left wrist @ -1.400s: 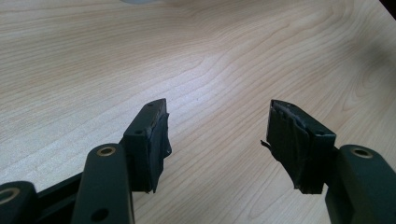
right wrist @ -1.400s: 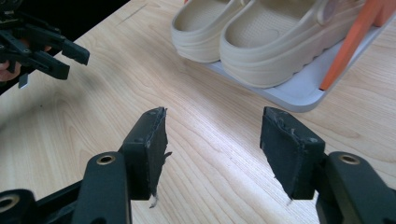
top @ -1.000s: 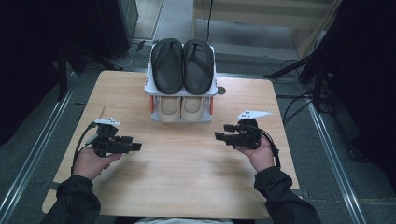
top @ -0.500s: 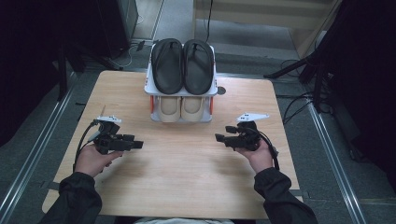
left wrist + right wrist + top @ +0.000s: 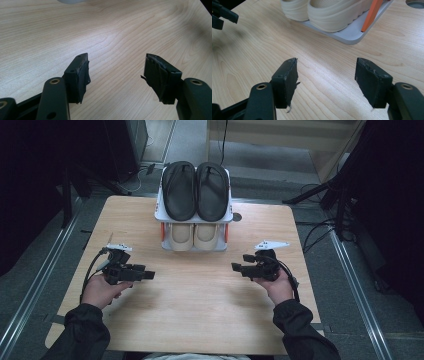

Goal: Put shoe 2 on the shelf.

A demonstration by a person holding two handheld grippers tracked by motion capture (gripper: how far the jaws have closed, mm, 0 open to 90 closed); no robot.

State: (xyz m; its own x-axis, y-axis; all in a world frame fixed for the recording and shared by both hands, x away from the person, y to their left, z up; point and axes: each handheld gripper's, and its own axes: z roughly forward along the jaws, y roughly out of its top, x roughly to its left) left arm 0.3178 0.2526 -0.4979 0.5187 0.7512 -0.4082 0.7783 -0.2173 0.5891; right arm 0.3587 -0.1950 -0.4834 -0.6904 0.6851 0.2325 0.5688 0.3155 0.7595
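A pale wooden surface (image 5: 200, 305) stands on a grey floor with dark equipment at both sides. At its left the left gripper (image 5: 147, 275) hangs with jaws spread wide around nothing, pointing toward the middle; between the hands, at the far edge, a white two-tier shoe rack (image 5: 159, 212) carries black sandals (image 5: 195, 190) on top and cream shoes (image 5: 192, 236) below, their long axes running from the person toward the far edge. At the right, the right gripper (image 5: 235, 267) points inward, its jaws just opened wider and empty.
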